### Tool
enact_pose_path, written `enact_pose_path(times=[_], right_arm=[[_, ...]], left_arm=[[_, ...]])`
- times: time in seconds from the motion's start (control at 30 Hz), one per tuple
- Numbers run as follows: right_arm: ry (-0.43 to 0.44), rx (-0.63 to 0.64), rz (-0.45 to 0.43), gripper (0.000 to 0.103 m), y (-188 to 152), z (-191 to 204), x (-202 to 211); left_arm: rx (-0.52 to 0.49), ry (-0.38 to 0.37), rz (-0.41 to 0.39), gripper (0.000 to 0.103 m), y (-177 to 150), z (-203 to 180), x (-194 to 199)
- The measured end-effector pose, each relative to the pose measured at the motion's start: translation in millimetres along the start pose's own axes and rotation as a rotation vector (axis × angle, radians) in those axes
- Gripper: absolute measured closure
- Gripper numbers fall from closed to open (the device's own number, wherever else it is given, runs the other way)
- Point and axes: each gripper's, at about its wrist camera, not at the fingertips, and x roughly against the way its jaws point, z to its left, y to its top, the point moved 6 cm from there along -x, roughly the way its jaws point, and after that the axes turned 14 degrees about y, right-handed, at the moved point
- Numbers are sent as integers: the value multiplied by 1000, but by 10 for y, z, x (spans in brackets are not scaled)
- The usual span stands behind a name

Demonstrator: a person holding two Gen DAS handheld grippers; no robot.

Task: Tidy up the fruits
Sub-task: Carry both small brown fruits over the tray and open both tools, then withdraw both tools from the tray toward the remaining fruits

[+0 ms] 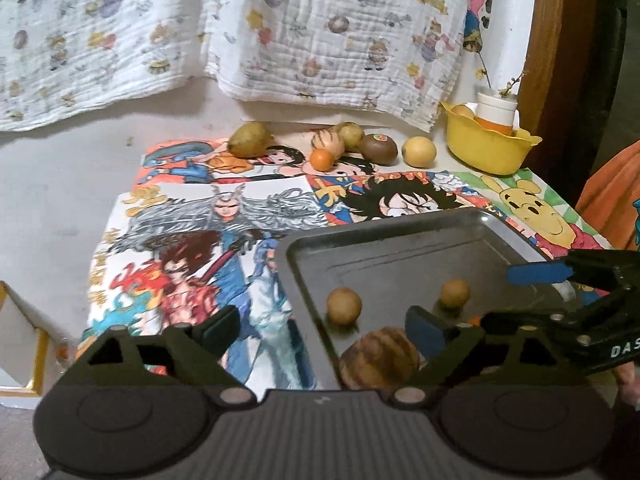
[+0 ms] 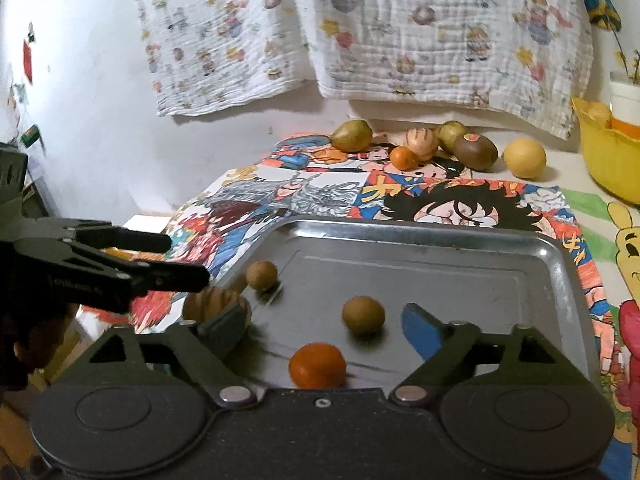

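Both my grippers are spread wide, nothing pinched: my left gripper (image 1: 324,332) over the near-left corner of the metal tray (image 2: 568,280), my right gripper (image 2: 324,320) alongside. In the tray: striped fruit (image 1: 380,354), two brown balls (image 2: 363,315), a tangerine (image 2: 318,365). More fruit (image 2: 476,153) sits well beyond, by the yellow bowl (image 1: 486,148).

A white wall (image 2: 80,80) fills the upper left of the right wrist view. White printed cloths (image 1: 320,32) hang across the top of both views. The bench (image 1: 60,200) is pale, covered with cartoon posters (image 1: 200,240). A brown wooden frame (image 1: 560,40) stands at upper right.
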Motion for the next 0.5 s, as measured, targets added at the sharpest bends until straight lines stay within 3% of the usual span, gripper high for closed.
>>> enact_pose_path(times=[0.2, 0.5], right_arm=[[9, 55, 24, 1, -105, 118, 122], [-50, 42, 77, 1, -273, -27, 251]], left_arm=[[-43, 34, -7, 1, -159, 72, 177], [-148, 77, 22, 1, -447, 37, 282]])
